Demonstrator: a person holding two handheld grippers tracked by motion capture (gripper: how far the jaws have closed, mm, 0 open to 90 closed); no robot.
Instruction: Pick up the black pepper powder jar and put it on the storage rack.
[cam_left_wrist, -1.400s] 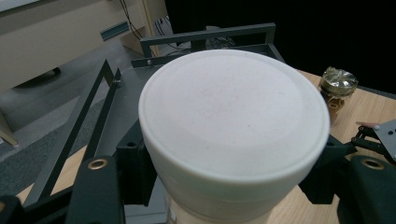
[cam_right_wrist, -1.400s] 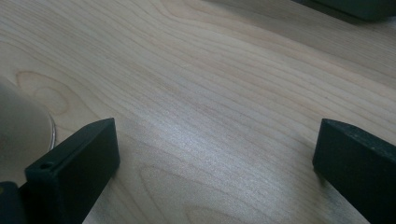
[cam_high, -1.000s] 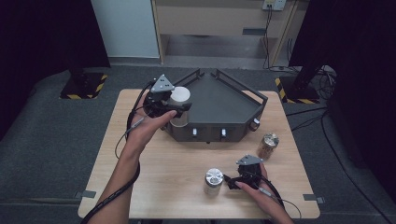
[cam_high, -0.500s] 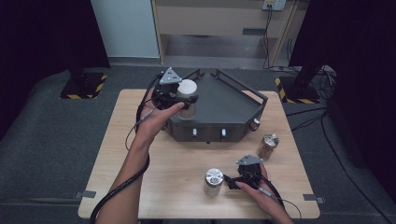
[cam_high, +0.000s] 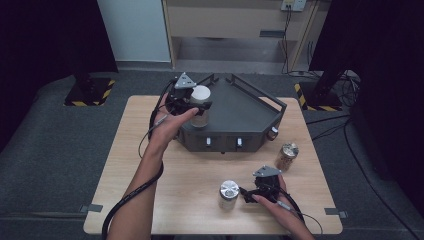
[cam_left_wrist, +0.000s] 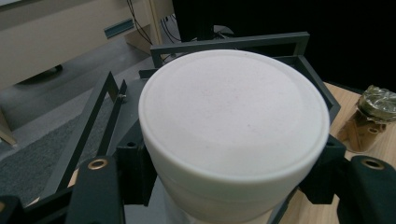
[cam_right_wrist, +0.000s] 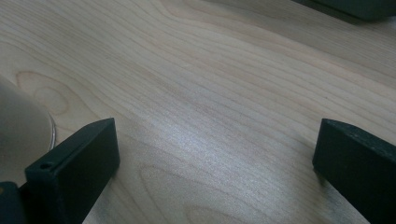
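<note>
Since the earlier frames the left gripper (cam_high: 196, 106) has carried the white-lidded jar (cam_high: 200, 95) rightward and slightly lower, from the black tray's (cam_high: 250, 107) left corner to a position over its left part; the right gripper (cam_high: 248, 194) has stayed in place. The tray's raised rail (cam_left_wrist: 229, 41) stands directly behind the jar in the left gripper view, and a gold-lidded jar (cam_high: 287, 156) stands on the surface (cam_high: 125, 165) off the tray's right front corner. A silver-lidded jar (cam_high: 228, 194) stands just beside the right gripper, toward the person's left. The left fingers (cam_left_wrist: 95, 186) are clamped on the white-lidded jar below its lid, one at each side, holding it upright; whether the jar's base touches the tray floor cannot be told. The right fingers (cam_right_wrist: 74, 163) stand wide apart with bare wood between them and grip nothing; the silver-lidded jar lies outside one finger, not between them.
</note>
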